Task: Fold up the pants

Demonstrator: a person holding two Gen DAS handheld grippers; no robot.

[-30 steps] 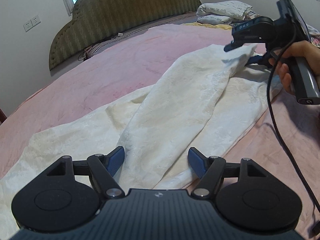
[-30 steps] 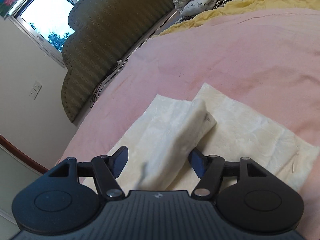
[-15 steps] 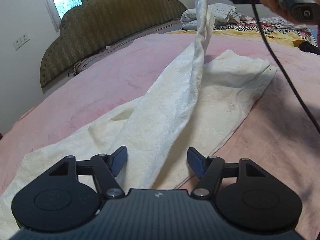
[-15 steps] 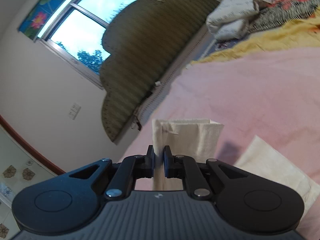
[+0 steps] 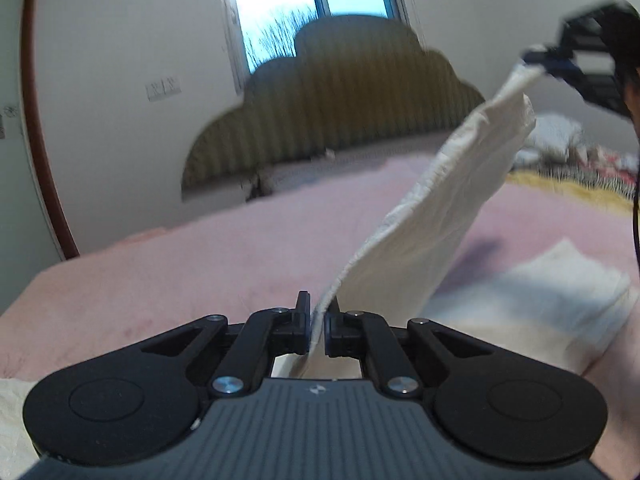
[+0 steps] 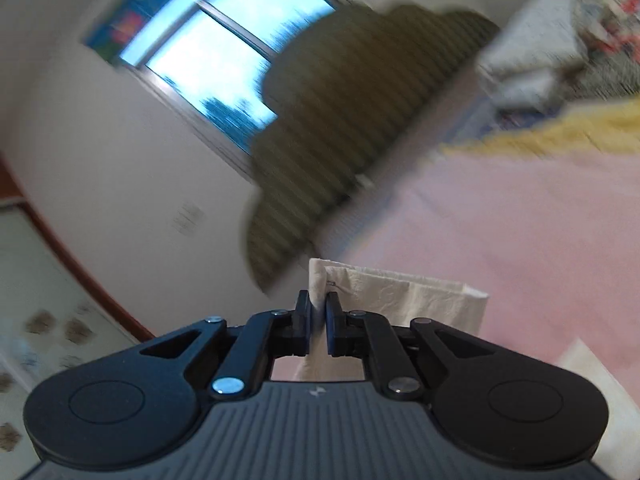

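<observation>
Cream textured fabric pants (image 5: 436, 216) hang stretched above the pink bedspread (image 5: 200, 264), each end clamped. Left gripper (image 5: 318, 326) tilts slightly down, jaws just closed on one edge. Right gripper (image 6: 319, 322) points level, pinching a hem. Only the left view shows the right gripper (image 5: 538, 62), upper right.

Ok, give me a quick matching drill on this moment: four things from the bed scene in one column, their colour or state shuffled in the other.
Things:
1. cream textured pants
2. padded scalloped headboard
3. fuzzy bed cover
4. left gripper

Colour or state:
A. olive green, striped
B. shut on fabric
C. pink, spread flat
D. lifted, stretched between both grippers

The right gripper also clamps the pants.

Pairs: 1-D, 2-A, 3-C, 4-B
</observation>
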